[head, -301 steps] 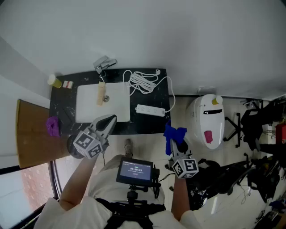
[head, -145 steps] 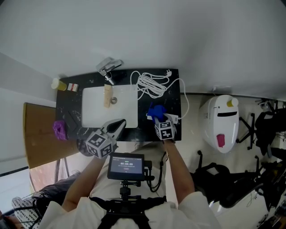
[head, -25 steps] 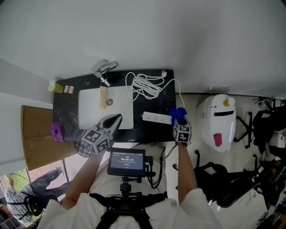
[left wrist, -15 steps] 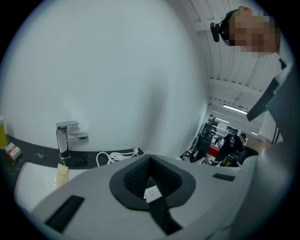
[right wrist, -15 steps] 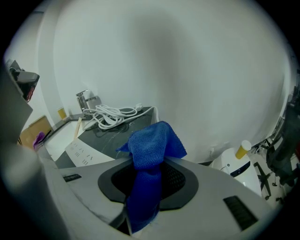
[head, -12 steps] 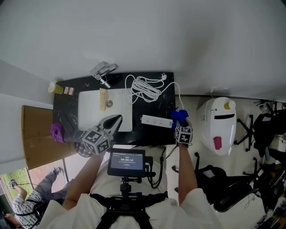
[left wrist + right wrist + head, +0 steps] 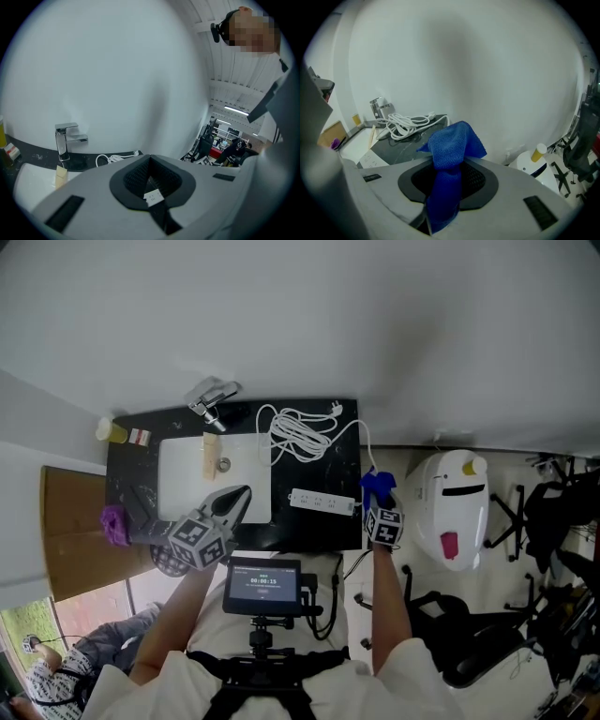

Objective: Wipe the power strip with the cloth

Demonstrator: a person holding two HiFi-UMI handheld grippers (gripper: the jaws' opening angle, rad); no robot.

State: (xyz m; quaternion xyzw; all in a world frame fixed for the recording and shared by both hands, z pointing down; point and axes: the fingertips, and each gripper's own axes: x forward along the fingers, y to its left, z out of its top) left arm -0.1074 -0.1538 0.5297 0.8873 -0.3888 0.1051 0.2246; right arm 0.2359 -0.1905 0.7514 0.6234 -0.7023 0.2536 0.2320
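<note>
The white power strip (image 7: 322,502) lies flat on the black counter (image 7: 319,460), and its end shows in the right gripper view (image 7: 371,161). Its white cable (image 7: 295,432) is coiled behind it. My right gripper (image 7: 375,495) is shut on the blue cloth (image 7: 377,484), just past the strip's right end at the counter's right edge. In the right gripper view the cloth (image 7: 451,145) bunches up out of the closed jaws (image 7: 447,187). My left gripper (image 7: 240,495) hangs shut and empty over the sink's front edge; its jaws (image 7: 152,187) meet in its own view.
A white sink basin (image 7: 187,486) with a chrome faucet (image 7: 211,395) fills the counter's left half. A yellow bottle (image 7: 111,431) stands at the far left corner and a purple object (image 7: 114,524) on the wooden board (image 7: 70,540). A white appliance (image 7: 452,507) stands on the floor to the right.
About six seconds ago the right gripper held the cloth over the power strip; now it sits past the strip's right end. Over the last second both grippers have barely moved.
</note>
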